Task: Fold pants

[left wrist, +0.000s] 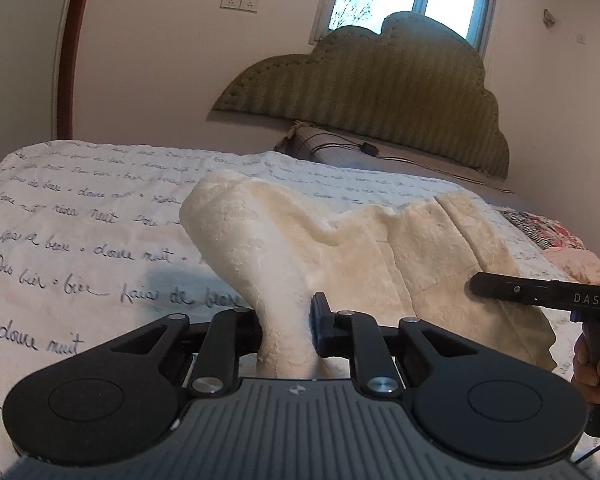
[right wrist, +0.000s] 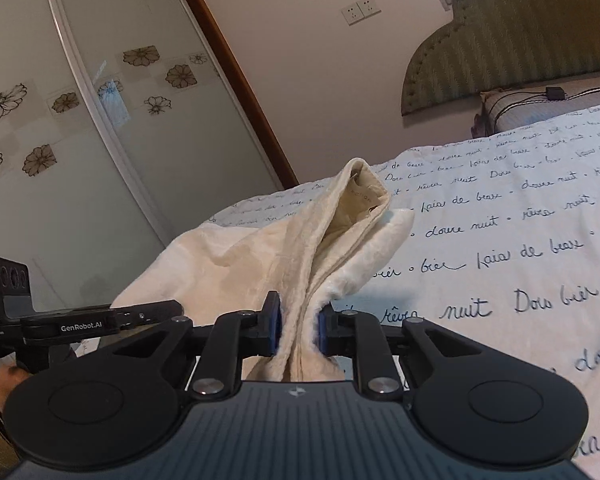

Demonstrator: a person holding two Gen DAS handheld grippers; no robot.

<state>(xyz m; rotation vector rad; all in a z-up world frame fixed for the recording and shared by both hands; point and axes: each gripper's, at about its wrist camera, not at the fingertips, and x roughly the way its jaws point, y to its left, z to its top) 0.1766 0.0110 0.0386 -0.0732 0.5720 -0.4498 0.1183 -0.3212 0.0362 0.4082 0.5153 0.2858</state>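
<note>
With both claws pinched down on fabric, lifted off the bedspread (left wrist: 80,216) and bunched up between them: cream pants (left wrist: 340,240), fuzzy and plush-looking, kinda like fleece with a faint mottled texture. Left gripper (left wrist: 286,328) closed to a narrow gap around a rolled-up tube of the cloth, squeezed tight right at the fingers and flaring wider above. Beyond that, draped toward the right gripper (left wrist: 540,294), sagging in the middle with a few soft creases and a straight seam line running down one panel.

From the right wrist view, right gripper (right wrist: 299,328) also clamped nearly shut on a gathered bundle, blue pads pressing in from both sides. Sticking up past the fingers: what looks like the waistband end, folded open enough to show a smoother, paler lining inside and a small label with lettering too tiny to read. Rest of the fabric spilling off to the left toward the left gripper (right wrist: 100,322), hanging loose above the bed.

Underneath, white bedspread covered in dark cursive script. Farther back, a green striped headboard (left wrist: 380,92) against the wall, plus a pillow (left wrist: 332,148) with a black cable lying on it.
</note>
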